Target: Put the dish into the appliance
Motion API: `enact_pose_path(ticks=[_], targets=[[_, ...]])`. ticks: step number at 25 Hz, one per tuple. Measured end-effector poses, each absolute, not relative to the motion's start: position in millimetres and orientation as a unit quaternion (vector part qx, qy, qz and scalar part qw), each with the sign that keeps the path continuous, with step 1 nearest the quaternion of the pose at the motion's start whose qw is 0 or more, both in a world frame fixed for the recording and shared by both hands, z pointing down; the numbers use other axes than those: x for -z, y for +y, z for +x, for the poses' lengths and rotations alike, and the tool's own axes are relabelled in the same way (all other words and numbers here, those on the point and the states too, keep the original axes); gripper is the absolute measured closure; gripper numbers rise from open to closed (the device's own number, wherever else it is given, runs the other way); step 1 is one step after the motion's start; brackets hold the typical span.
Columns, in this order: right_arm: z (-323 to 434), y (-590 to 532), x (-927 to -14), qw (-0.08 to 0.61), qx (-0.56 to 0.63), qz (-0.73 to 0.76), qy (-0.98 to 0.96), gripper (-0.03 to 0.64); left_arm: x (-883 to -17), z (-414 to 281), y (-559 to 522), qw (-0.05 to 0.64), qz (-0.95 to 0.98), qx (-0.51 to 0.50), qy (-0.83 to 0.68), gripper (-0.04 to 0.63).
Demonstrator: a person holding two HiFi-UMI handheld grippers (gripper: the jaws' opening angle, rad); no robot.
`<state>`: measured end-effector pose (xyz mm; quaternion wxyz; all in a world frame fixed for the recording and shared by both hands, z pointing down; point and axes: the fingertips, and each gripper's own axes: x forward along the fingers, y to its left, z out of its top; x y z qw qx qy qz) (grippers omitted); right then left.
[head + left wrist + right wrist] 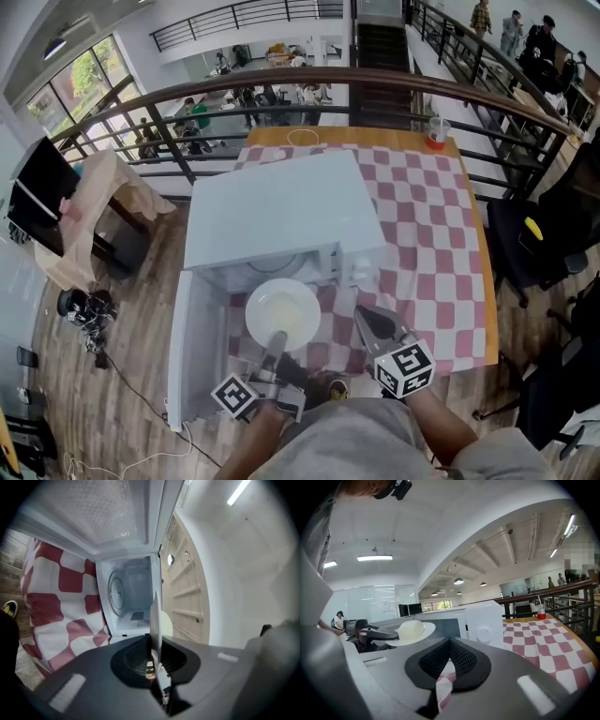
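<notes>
Left gripper (277, 339) clamped on the rim of the white dish (282, 312), holding it level at the mouth of the open microwave (272, 211); right gripper (364, 317) just beside, jaws pressed together on nothing

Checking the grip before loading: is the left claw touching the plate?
Touching. The left gripper view shows the left claw closed on the plate, its rim edge-on between the pads, in front of the open microwave.

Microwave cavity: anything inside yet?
Only the bare glass turntable shows in the left gripper view. The plate, held edge-on by the left gripper, covers a strip of the cavity; in the head view the microwave top hides most of it.
</notes>
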<state>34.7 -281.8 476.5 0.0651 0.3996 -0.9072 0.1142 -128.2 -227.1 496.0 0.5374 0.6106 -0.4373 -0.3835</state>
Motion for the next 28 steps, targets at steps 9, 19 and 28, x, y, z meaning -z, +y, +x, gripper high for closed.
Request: enact_pose_path(ticks=[9, 19, 28], targets=[[48.4, -295.3, -484.1, 0.071, -0.115, 0.417, -0.899, 0.62, -503.0, -130.5, -241.6, 0.536, 0.618, 0.381, -0.431, 0.561], [43.4, -322.5, -491.4, 0.086, -0.117, 0.421, -0.895, 0.62, -515.2, -138.5, -270.8, 0.551, 0.605, 0.388, -0.425, 0.561], [21.8, -341.7, -495.4, 0.091, -0.121, 0.412, -0.898, 0.62, -524.4, -152.5, -297.0, 0.553, 0.604, 0.381, -0.429, 0.561]])
